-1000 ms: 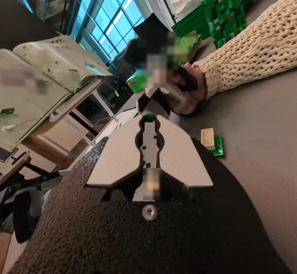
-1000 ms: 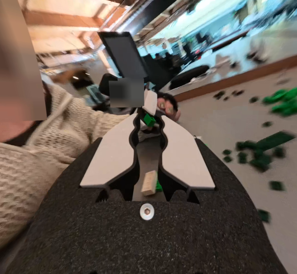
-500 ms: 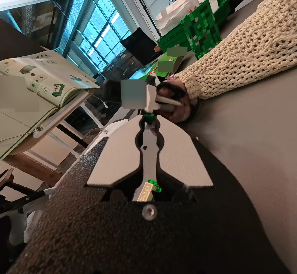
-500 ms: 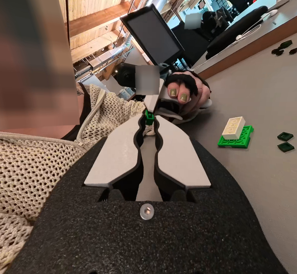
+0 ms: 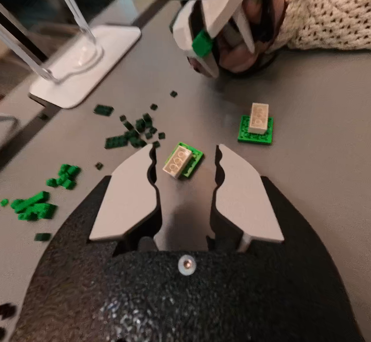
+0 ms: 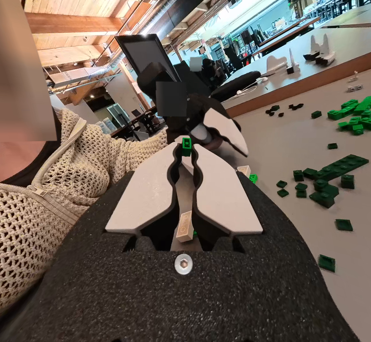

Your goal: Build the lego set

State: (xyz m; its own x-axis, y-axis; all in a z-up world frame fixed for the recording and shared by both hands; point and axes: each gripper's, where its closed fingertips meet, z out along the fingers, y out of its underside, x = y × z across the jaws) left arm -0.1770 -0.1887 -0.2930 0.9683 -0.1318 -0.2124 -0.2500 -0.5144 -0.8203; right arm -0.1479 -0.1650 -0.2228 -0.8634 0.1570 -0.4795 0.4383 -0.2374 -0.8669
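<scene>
Left of open claw (image 5: 185, 150), dark green pieces (image 5: 132, 133)

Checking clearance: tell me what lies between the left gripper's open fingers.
In the left wrist view, a tan brick on a green plate sits between the left gripper fingers.

Each claw (image 5: 185, 148) has pale grey fingers (image 5: 128, 198), a black grainy body, a silver screw (image 5: 187, 265); cream knit sleeve (image 6: 66, 174).

right gripper (image 6: 186, 148) pinches a small green brick (image 6: 186, 148).
</scene>
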